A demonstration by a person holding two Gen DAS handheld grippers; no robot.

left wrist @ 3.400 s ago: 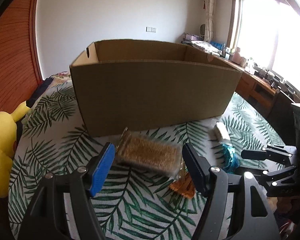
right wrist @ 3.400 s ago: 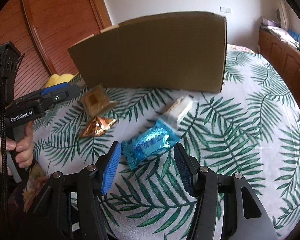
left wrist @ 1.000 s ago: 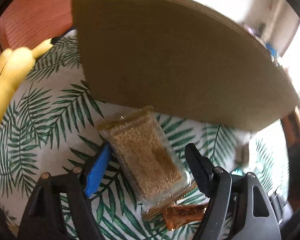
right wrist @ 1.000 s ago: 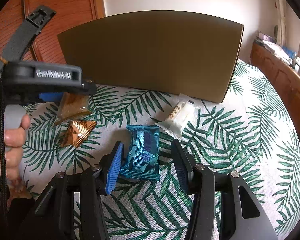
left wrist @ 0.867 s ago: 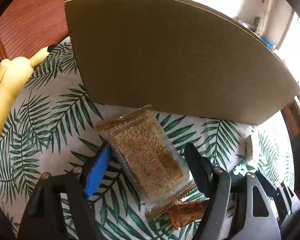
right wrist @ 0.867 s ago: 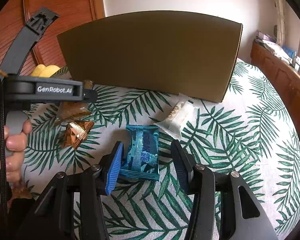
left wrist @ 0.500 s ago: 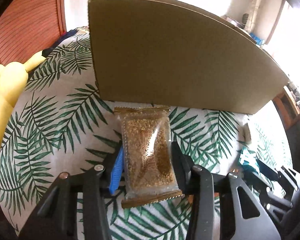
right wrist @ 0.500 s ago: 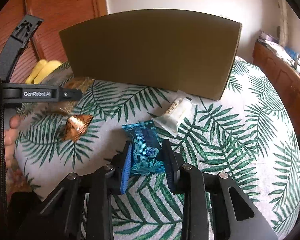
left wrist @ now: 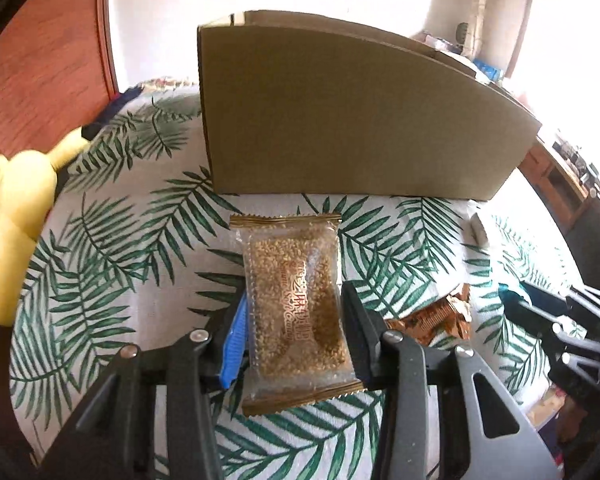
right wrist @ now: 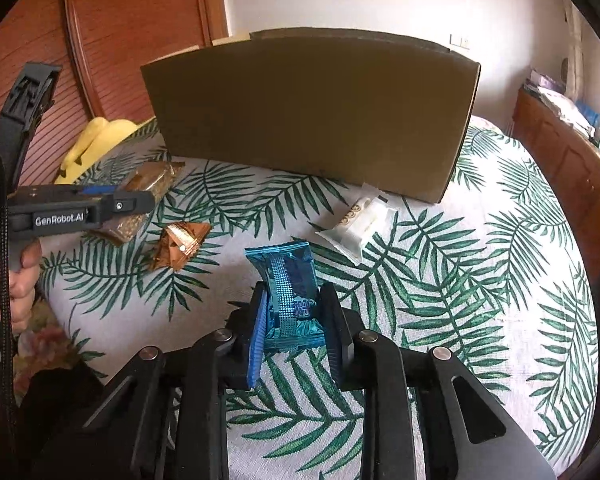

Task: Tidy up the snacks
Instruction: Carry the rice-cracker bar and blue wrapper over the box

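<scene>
Palm-leaf bedspread (right wrist: 480,264) carries the cardboard box (right wrist: 308,112) toward its far edge. Left hand-held gripper (left wrist: 294,330) clamps the sesame snack packet (left wrist: 296,308); right hand-held gripper (right wrist: 294,328) clamps the blue foil snack packet (right wrist: 290,288), both before the box.

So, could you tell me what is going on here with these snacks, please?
A person is tidying snacks off a palm-leaf tablecloth using two handheld grippers. The left gripper is shut on a clear packet of sesame brittle, and the right gripper is shut on a shiny blue foil packet. An orange foil snack and a white wrapped bar lie on the cloth in front of the brown cardboard box.
</scene>
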